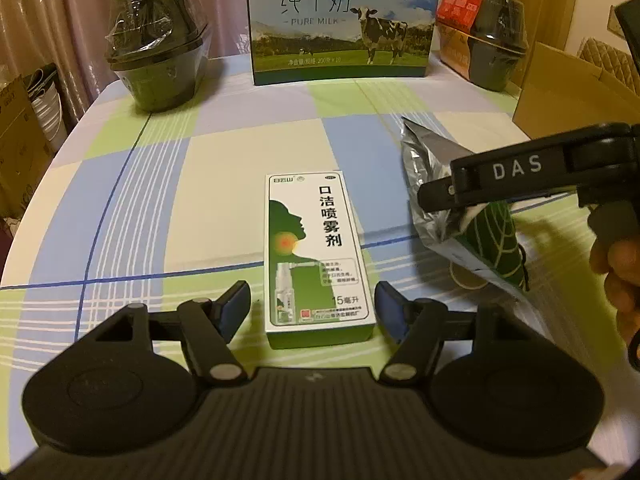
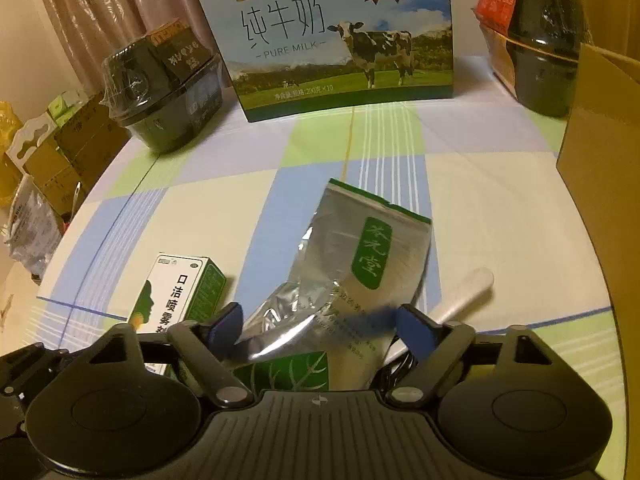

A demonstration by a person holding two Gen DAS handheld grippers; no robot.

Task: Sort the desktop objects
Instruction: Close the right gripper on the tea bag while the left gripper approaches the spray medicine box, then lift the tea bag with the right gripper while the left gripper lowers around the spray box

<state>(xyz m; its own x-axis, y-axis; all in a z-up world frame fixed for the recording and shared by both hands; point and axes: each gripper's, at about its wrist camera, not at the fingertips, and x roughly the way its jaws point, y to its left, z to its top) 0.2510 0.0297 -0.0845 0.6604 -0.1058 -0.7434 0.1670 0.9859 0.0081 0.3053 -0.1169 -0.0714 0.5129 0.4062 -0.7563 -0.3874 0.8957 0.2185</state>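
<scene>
Covering the table is a checked cloth (image 1: 224,168) in green, blue and cream; curtains (image 1: 60,8) hang behind. A milk carton (image 1: 340,20) is flanked by two wrapped black bowls (image 1: 160,52) (image 1: 496,44). The left gripper (image 1: 312,312) is spread around the spray box (image 1: 316,256), pads apart from it. The right gripper (image 2: 320,328) straddles the foil pouch (image 2: 352,248); contact cannot be told.

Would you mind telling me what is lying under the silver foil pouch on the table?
A white spoon-like handle pokes out from beneath the silver foil pouch on its right side, and a black cord shows near its lower edge. The rest of both is covered by the pouch.
</scene>
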